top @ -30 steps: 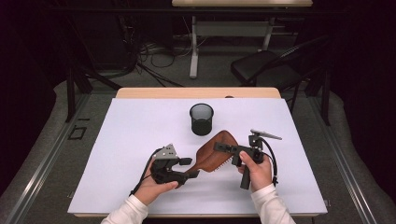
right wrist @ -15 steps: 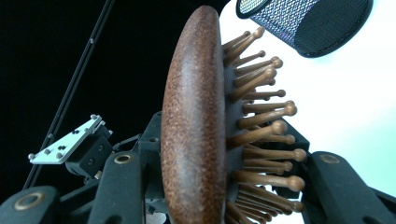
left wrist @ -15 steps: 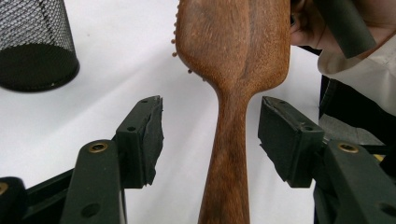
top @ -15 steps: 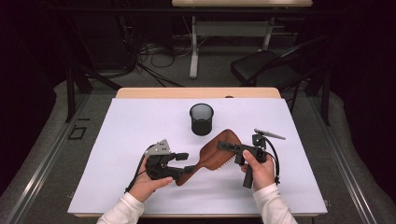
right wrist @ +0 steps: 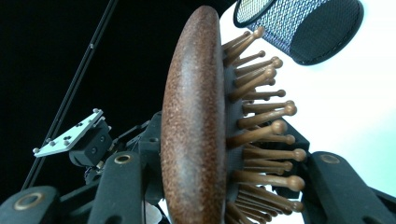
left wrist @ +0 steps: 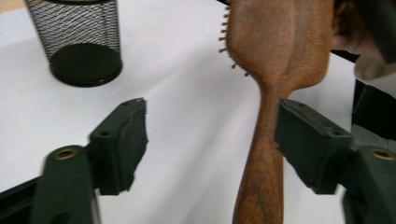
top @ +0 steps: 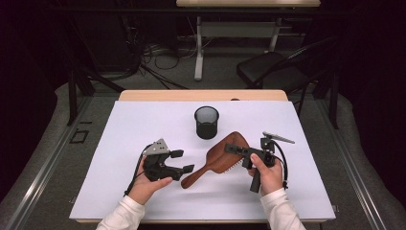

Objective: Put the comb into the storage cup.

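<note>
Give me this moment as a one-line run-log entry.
left gripper: jaws just opened, off hairbrush handle | right gripper: shut on hairbrush head, held off table | mesh cup: upright, beyond brush

The left hand (top: 152,184) holds the left gripper (top: 183,161) pointing toward three o'clock, jaws just opened wide. The right hand (top: 266,173) keeps the right gripper (top: 233,149) pointing toward nine o'clock, jaws clamped.
</note>
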